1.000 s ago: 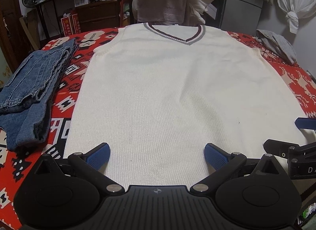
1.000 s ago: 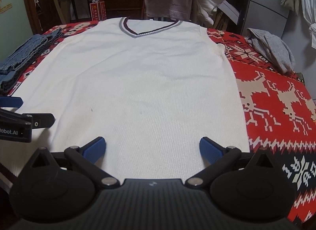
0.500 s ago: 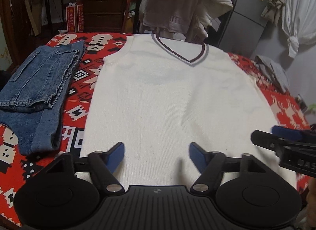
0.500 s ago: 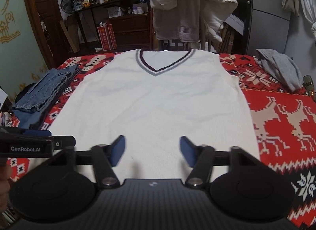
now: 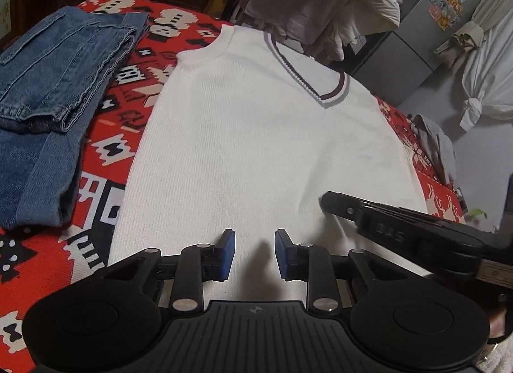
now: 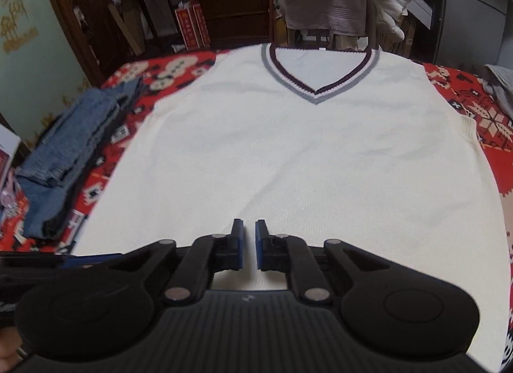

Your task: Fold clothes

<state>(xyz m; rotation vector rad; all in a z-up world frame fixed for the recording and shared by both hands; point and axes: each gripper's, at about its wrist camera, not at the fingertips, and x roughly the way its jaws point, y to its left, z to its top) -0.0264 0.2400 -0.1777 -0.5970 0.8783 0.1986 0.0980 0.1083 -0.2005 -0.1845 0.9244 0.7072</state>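
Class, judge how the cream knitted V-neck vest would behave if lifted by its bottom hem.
The cream knitted V-neck vest lies flat and limp, so it would probably droop and sag. Its ribbed knit looks soft and grippy rather than slippery. It likely bunches against the red patterned cloth if pushed.

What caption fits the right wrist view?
Right gripper, nearly closed and empty, above white V-neck vest; jeans alongside.

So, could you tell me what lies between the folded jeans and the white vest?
Only a bare strip of the red patterned blanket separates the folded jeans from the white vest; nothing rests on it. The left wrist view shows this best.
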